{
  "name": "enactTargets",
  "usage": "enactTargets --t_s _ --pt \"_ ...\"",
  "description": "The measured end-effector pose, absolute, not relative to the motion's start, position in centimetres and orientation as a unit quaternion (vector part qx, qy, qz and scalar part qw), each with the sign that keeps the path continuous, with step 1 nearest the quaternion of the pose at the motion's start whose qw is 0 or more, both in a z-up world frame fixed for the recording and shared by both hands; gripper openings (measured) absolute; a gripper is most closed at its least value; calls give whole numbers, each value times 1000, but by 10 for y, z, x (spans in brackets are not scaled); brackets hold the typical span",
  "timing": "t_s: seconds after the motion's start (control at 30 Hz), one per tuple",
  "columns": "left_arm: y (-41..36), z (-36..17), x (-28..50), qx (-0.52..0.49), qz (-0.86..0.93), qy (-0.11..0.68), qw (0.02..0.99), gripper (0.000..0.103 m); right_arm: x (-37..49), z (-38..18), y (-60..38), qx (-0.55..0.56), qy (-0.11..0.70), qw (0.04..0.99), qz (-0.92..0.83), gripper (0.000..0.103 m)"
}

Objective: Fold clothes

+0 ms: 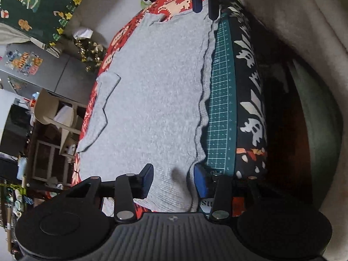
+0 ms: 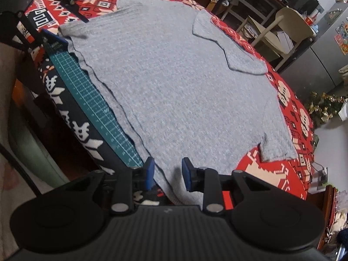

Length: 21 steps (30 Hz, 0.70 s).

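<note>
A grey knit short-sleeved top point(image 1: 156, 100) lies spread flat on a red patterned tablecloth point(image 1: 113, 50); it also shows in the right wrist view point(image 2: 174, 91). One sleeve is folded inward over the body point(image 2: 228, 43). My left gripper point(image 1: 174, 180) is open, its blue pads either side of the top's near corner by the hem. My right gripper point(image 2: 168, 174) is open, its pads straddling the other corner of the same edge. The right gripper also shows at the far end in the left wrist view point(image 1: 204, 2).
A green cutting mat point(image 1: 221, 100) lies under the top along the table edge, beside a dark patterned cloth point(image 1: 250, 87). A beige chair point(image 2: 280, 28), shelves and a small tinsel tree point(image 2: 324, 108) stand beyond the table. A white sofa point(image 1: 304, 21) is alongside.
</note>
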<state>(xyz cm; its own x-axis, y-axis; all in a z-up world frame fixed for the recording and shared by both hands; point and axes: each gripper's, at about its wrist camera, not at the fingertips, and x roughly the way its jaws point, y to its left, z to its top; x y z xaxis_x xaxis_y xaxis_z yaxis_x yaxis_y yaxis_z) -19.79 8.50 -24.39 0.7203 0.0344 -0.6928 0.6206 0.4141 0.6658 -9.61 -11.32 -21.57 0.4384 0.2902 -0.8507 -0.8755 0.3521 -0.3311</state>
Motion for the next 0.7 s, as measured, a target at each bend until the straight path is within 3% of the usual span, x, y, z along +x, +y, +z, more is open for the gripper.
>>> enactTargets --t_s 0.1,0.27,0.47,0.7 --pt "89 -243 -195 502 -177 328 780 29 -102 -217 -107 -425 343 734 404 30" --pt "96 -240 -190 480 -168 342 791 23 -110 -218 -99 -435 334 723 421 30" --pt "97 -237 -185 456 -165 350 802 8 -118 -224 -83 -457 316 712 431 30" --pt "106 -216 -171 407 -147 355 829 6 -125 -228 -73 -474 299 704 436 30"
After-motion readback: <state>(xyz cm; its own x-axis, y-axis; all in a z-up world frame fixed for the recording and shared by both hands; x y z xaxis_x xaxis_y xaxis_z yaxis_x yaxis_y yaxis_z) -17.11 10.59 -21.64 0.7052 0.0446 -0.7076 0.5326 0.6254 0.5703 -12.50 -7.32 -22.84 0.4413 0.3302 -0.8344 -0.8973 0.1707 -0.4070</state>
